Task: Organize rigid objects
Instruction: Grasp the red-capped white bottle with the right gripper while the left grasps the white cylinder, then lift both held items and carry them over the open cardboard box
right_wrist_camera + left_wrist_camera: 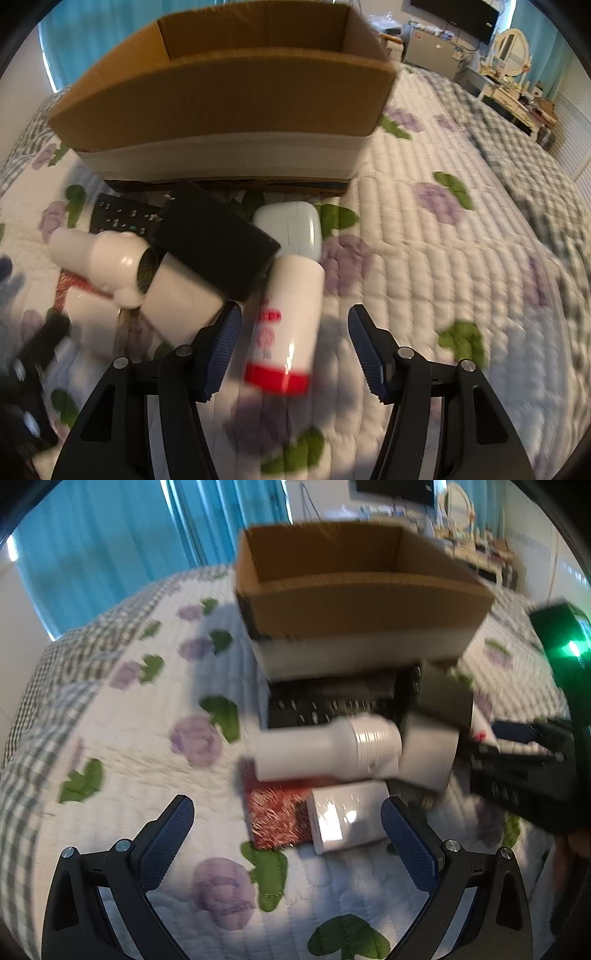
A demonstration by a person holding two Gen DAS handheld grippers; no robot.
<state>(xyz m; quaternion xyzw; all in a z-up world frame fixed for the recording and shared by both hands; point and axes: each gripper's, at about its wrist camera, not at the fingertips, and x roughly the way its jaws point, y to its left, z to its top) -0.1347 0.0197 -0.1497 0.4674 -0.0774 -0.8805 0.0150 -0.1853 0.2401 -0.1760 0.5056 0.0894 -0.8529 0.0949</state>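
Note:
An open cardboard box (pixel 354 602) (pixel 229 96) stands on the bed behind a pile of objects. In the left wrist view the pile holds a white bottle (pixel 325 749) lying on its side, a black remote (pixel 332 705), a red patterned box (pixel 277 818), a small white box (pixel 347 819) and a grey box (pixel 428 753). My left gripper (pixel 288 819) is open, just short of the red and white boxes. My right gripper (pixel 295 332) is open around a white can with a red base (pixel 291 325), not touching it. A black box (pixel 218 243) and a white case (pixel 291 229) lie beyond.
The floral quilt (pixel 443 258) covers the bed on all sides. The right gripper's body with a green light (pixel 565 646) shows at the right of the left wrist view. Blue curtains (pixel 110 546) hang behind; a dresser with a mirror (pixel 513 48) stands far right.

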